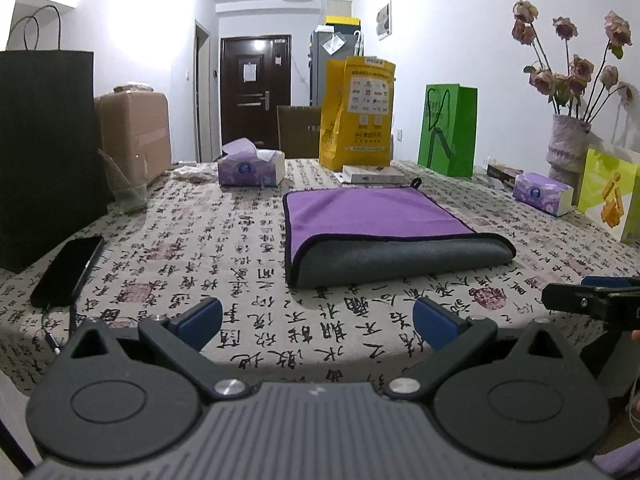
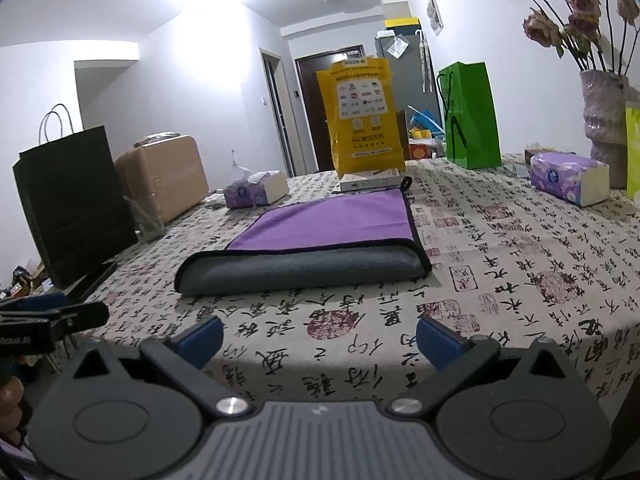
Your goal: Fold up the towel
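Note:
A purple towel (image 1: 372, 216) with a grey underside and black trim lies on the patterned tablecloth (image 1: 224, 248), its near part folded over so a grey band (image 1: 400, 258) faces me. It also shows in the right wrist view (image 2: 328, 220). My left gripper (image 1: 316, 320) is open and empty, held at the table's near edge, short of the towel. My right gripper (image 2: 318, 340) is open and empty, also at the near edge. The right gripper's tip shows at the right of the left wrist view (image 1: 592, 300), and the left gripper's tip shows at the left of the right wrist view (image 2: 52, 316).
A black phone (image 1: 68, 272) with a cable lies at the near left. A black paper bag (image 1: 44, 152), a glass (image 1: 128, 196), tissue packs (image 1: 250, 168) (image 1: 542, 192), a yellow bag (image 1: 356, 116), a flat box (image 1: 374, 176), a green bag (image 1: 448, 130) and a flower vase (image 1: 568, 144) ring the towel.

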Demonstrator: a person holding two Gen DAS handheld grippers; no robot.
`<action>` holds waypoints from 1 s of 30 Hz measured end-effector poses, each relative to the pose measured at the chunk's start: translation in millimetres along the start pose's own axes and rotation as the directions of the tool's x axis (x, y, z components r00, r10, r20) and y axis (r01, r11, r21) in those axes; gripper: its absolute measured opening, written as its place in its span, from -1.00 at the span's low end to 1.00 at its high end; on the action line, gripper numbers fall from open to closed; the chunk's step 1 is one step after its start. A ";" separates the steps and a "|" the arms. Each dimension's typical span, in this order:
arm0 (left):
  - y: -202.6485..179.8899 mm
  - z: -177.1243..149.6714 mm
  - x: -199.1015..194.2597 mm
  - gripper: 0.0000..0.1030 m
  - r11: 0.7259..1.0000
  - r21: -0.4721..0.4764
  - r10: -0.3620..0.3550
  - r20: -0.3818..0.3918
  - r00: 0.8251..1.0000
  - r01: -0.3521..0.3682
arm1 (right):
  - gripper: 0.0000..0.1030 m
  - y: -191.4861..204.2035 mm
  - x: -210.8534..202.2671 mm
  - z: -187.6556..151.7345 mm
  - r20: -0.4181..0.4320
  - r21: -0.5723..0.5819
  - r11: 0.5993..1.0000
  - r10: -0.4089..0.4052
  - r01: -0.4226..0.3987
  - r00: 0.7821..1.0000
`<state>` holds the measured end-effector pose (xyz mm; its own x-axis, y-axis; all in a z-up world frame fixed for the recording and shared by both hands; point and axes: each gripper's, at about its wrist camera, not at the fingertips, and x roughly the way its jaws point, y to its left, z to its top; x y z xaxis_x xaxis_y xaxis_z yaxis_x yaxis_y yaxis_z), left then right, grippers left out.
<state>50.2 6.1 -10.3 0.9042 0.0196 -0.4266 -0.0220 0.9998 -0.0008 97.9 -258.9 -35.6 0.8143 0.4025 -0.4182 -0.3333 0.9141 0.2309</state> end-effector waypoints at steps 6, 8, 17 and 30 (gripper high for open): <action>1.6 4.2 19.8 1.00 1.000 -0.001 0.002 -0.031 1.000 -0.002 | 1.00 -6.6 17.0 3.3 -0.014 0.006 1.000 -0.013 0.013 1.000; 2.3 5.9 26.9 1.00 1.000 -0.003 0.000 -0.043 0.999 0.000 | 1.00 -9.3 22.0 4.4 -0.016 0.008 1.000 -0.019 0.019 1.000; 5.7 19.3 62.0 1.00 0.999 0.015 -0.045 -0.066 0.997 0.046 | 0.99 -16.8 47.9 15.6 0.000 -0.056 0.997 -0.057 0.057 0.998; 17.3 37.4 120.6 0.59 0.996 0.008 -0.086 -0.129 0.988 0.088 | 0.81 -39.6 98.7 41.3 -0.024 -0.104 0.991 -0.084 0.081 0.996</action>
<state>174.8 26.1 -27.9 0.8404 -0.0681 -0.5377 0.0612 0.9977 -0.0308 211.2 -257.4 -49.7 0.8277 0.3256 -0.4571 -0.3142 0.9437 0.1033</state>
